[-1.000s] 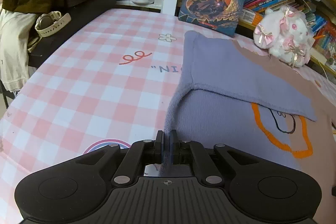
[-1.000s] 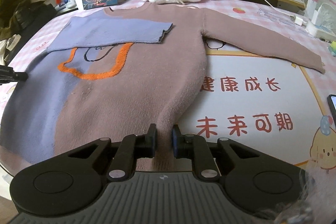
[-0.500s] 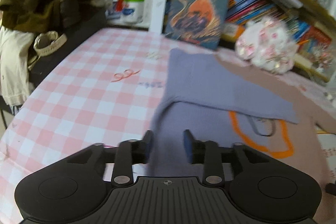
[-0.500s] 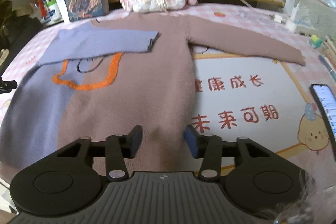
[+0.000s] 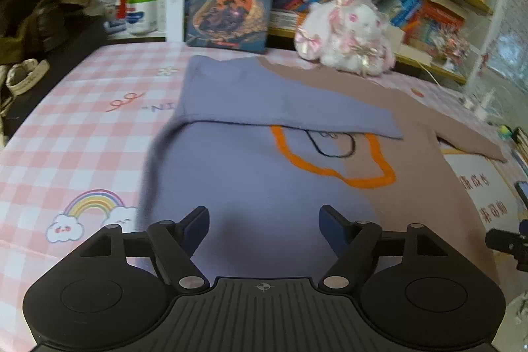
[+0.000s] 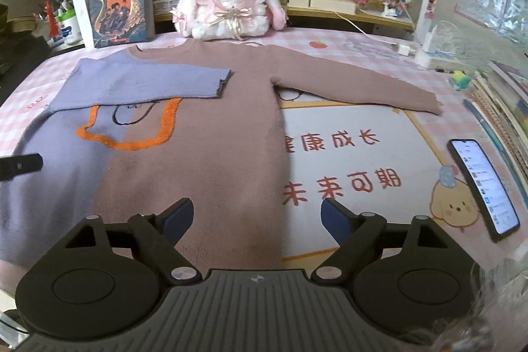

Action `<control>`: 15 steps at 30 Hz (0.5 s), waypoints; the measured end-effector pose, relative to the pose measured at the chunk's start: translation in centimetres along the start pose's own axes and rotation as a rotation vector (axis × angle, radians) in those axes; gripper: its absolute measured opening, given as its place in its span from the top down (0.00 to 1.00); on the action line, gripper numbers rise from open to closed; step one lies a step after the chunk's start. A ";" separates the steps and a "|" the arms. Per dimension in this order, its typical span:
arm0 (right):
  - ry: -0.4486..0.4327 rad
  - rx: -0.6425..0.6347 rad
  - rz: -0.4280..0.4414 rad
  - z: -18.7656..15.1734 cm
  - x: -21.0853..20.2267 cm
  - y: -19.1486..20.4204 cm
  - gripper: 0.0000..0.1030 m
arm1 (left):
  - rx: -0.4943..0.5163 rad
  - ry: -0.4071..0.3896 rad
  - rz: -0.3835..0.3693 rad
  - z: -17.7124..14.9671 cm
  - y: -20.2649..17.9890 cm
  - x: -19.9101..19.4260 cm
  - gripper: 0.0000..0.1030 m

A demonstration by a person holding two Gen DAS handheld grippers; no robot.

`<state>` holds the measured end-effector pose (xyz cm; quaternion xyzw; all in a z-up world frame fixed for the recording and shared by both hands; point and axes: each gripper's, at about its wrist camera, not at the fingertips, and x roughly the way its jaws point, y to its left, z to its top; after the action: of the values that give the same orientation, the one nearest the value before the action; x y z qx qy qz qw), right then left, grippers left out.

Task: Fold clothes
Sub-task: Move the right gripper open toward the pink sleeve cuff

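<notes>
a: judging by the sweater [image 6: 204, 160], how far is the fold?

b: barely begun, i'd say. it lies flat along the table's [image 6: 363, 134] near edge, hem towards us, collar towards the far edge. the purple sleeve [image 6: 142, 81] is folded across the chest; the brown sleeve [image 6: 356, 88] stretches out flat towards the right edge. that one, then the body, are left.

a: and the grippers?

b: left gripper [image 5: 264, 216] hangs over the purple side, right gripper [image 6: 257, 213] over the brown hem. both have just been opening; jaws wide, gripping nothing, cloth only below them.

a: anything you can't make out?

b: the near hem hides behind both grippers, so i can't tell how straight it lies. the folded sleeve covers part of the orange outline [image 6: 132, 127]. the left view is blurred. the phone [image 6: 481, 183] at the right edge is too small to read.
</notes>
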<state>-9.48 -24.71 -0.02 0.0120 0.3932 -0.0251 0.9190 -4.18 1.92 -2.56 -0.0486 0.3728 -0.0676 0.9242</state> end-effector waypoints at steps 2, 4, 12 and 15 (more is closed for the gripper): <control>0.001 0.000 -0.007 -0.2 -0.2 0.0 0.19 | 0.001 -0.002 -0.008 -0.1 0.0 0.0 0.26; 0.002 0.000 -0.012 -0.4 -0.4 0.0 0.19 | -0.001 0.002 -0.012 -0.1 -0.1 0.1 0.25; 0.000 0.006 -0.020 -0.2 -0.4 -0.6 0.18 | -0.002 0.004 -0.014 0.0 -0.8 0.5 0.24; -0.001 -0.002 -0.011 0.0 -0.1 -0.8 0.18 | -0.003 0.004 -0.006 0.1 -1.3 0.7 0.24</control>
<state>-9.64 -25.52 0.07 0.0091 0.3930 -0.0298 0.9190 -3.71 0.53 -2.76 -0.0508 0.3746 -0.0698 0.9232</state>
